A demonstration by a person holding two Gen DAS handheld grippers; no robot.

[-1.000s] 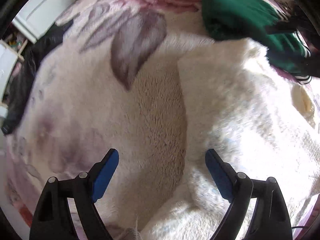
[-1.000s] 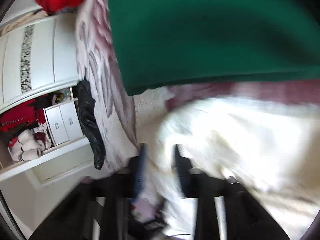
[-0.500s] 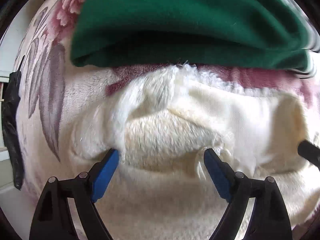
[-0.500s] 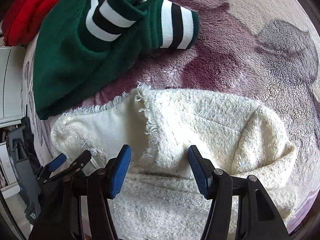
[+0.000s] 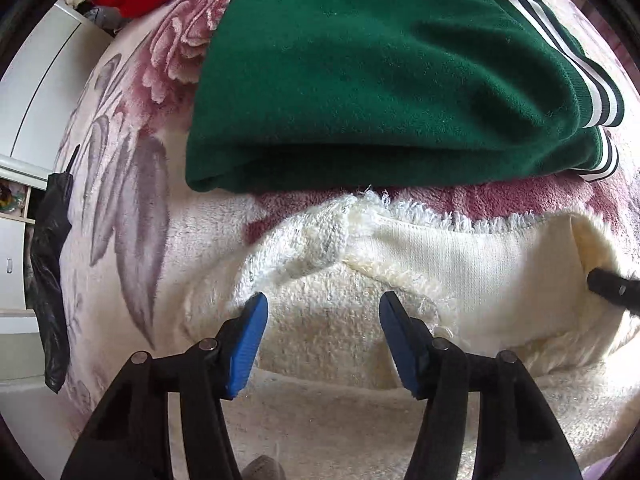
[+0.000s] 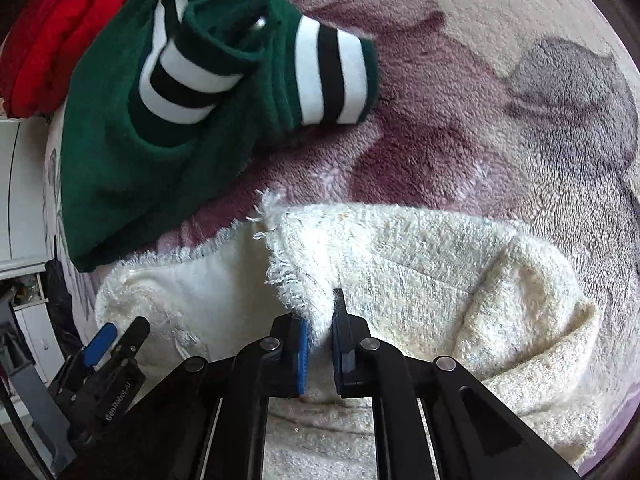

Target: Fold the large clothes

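Note:
A fluffy cream garment (image 5: 400,280) lies bunched on the floral blanket, its smooth inner side (image 6: 200,288) turned up at one edge. It also shows in the right wrist view (image 6: 420,272). My left gripper (image 5: 320,312) is open, its blue pads on either side of a fold of the cream garment, narrower than before. My right gripper (image 6: 320,320) is shut on the frayed edge of the cream garment. The left gripper also shows at the lower left of the right wrist view (image 6: 104,340).
A folded green sweater with black and white striped cuffs (image 5: 380,80) lies just beyond the cream garment, also in the right wrist view (image 6: 160,120). A red garment (image 6: 52,40) lies behind it. The floral blanket (image 6: 480,100) covers the bed. White cupboards (image 5: 36,92) stand at left.
My right gripper has closed on the frayed edge of the cream garment. My left gripper has narrowed its opening and moved closer to the fold.

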